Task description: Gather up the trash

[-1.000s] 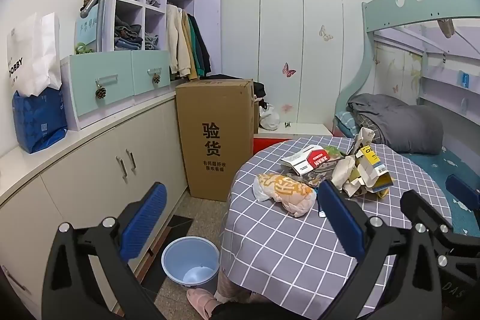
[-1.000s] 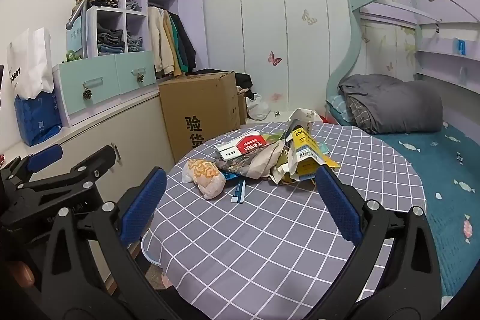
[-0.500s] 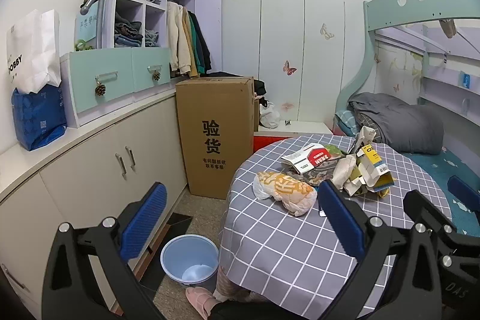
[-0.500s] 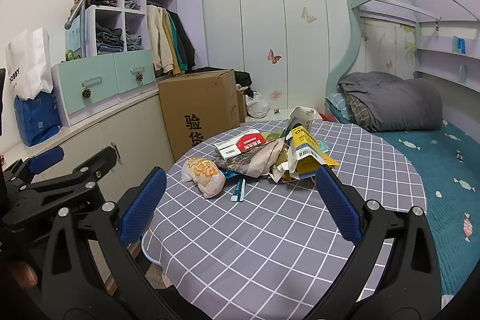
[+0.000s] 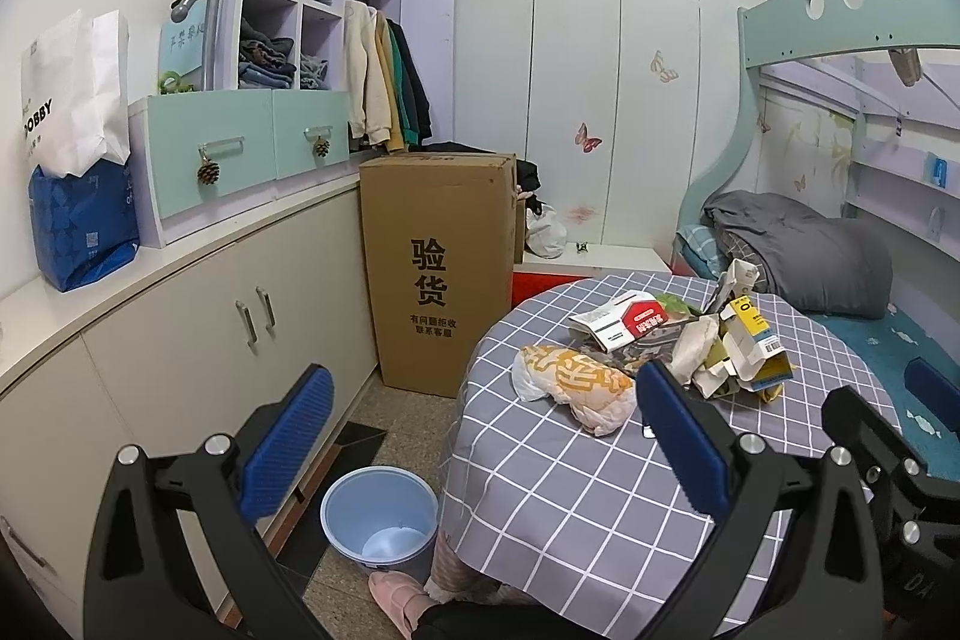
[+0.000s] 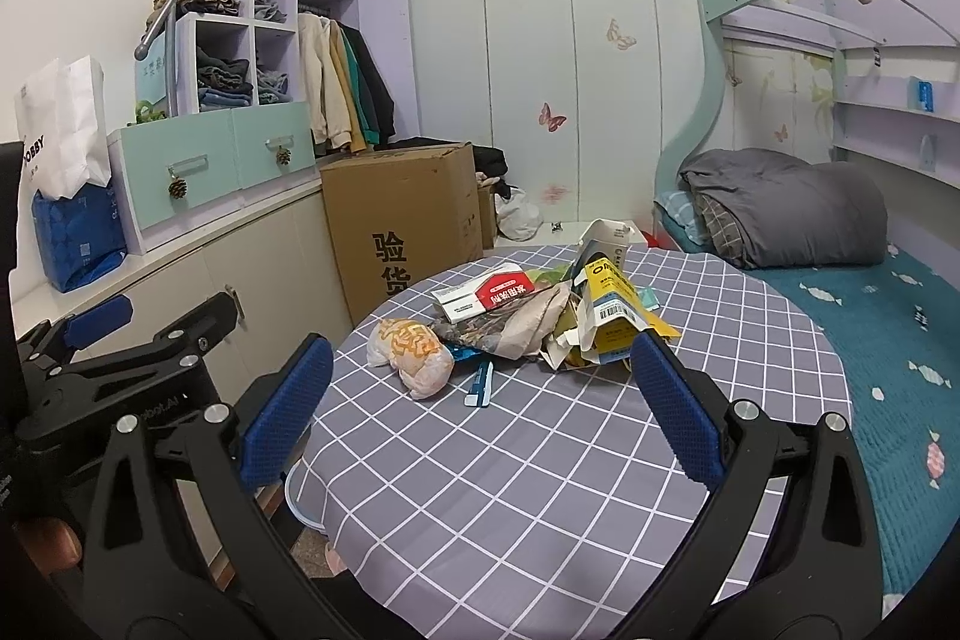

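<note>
A heap of trash lies on the round table [image 6: 540,490] with the grey checked cloth: an orange-and-white crumpled bag [image 6: 414,349] [image 5: 573,382], a red-and-white box [image 6: 483,292] [image 5: 621,322], a torn yellow carton [image 6: 609,316] [image 5: 750,334], brown paper [image 6: 528,319] and a small blue wrapper [image 6: 480,385]. A light blue bin [image 5: 379,511] stands on the floor left of the table. My left gripper [image 5: 480,442] is open and empty above the table's left edge. My right gripper [image 6: 480,412] is open and empty, short of the heap.
A tall cardboard box [image 5: 441,268] stands behind the table by the cabinets [image 5: 180,340]. A bed with a grey duvet [image 6: 792,214] is on the right. A pink slipper [image 5: 396,595] shows by the bin. The left gripper also shows in the right wrist view [image 6: 120,340].
Both grippers have drifted slightly; the views shift a little. Nothing was taken hold of, and the trash has not moved.
</note>
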Demonstrator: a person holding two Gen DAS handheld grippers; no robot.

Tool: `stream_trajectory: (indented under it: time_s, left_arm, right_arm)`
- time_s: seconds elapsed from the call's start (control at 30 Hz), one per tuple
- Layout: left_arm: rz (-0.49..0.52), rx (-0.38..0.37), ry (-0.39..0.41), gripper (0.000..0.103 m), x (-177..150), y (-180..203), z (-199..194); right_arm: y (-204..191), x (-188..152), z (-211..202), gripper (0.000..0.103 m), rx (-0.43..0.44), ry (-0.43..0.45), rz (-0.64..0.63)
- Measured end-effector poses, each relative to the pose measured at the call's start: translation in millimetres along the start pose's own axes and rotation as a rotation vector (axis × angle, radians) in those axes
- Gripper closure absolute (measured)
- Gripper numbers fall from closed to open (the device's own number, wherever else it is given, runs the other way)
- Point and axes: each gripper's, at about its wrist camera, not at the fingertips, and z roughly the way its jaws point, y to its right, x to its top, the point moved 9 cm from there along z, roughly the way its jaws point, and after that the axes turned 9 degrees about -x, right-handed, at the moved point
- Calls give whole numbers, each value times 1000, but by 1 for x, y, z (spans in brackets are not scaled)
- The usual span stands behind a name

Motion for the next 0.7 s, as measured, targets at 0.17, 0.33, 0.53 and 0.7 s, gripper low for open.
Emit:
stream_trajectory:
  time_s: [0.17,0.33,0.53,0.7]
  left_arm:
    - [-2,2,2,4,1,-1,0]
    - [-3,1,1,4,1,-1,0]
    - [-7,6,2,4,2,-4,0]
    - [-11,16,4,4,3,-7,-1]
  right_arm:
    - [0,0,0,6,1,0,0]
    - [0,0,0,6,2,0,0]
    - [-4,-3,3,6,9,-7,-3]
    - [-5,-4,7,6,14,-13,-4]
